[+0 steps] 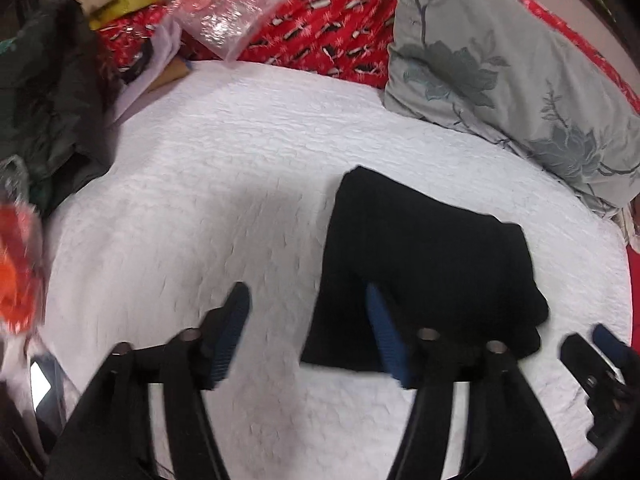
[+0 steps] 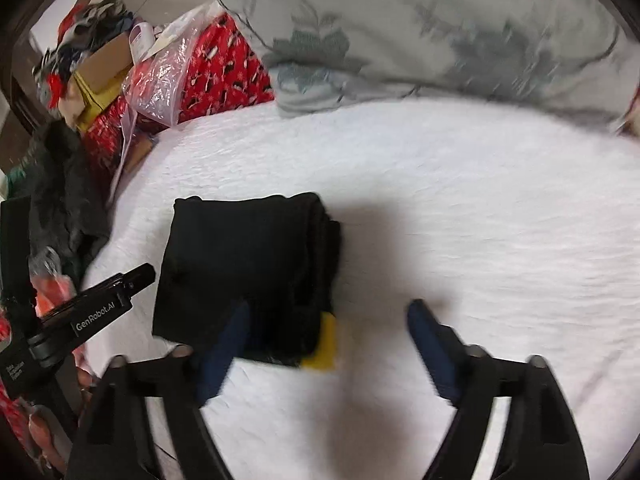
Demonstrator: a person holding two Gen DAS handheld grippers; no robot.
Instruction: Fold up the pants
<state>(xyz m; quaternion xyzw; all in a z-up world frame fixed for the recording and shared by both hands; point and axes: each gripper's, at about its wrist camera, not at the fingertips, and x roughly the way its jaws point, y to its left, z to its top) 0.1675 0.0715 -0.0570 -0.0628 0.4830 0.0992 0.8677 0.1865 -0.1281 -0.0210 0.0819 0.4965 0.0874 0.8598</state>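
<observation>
Black pants (image 2: 248, 272): lying folded into a compact stack on the white bedspread (image 1: 240, 152), near the floral pillow (image 1: 480, 60). Yellow tag (image 2: 324, 344) showing at one corner. Left tool (image 1: 308, 332): hovering with its fingers apart, gripping nothing. Right tool (image 2: 328, 344): hovering spread wide, likewise gripping nothing.
</observation>
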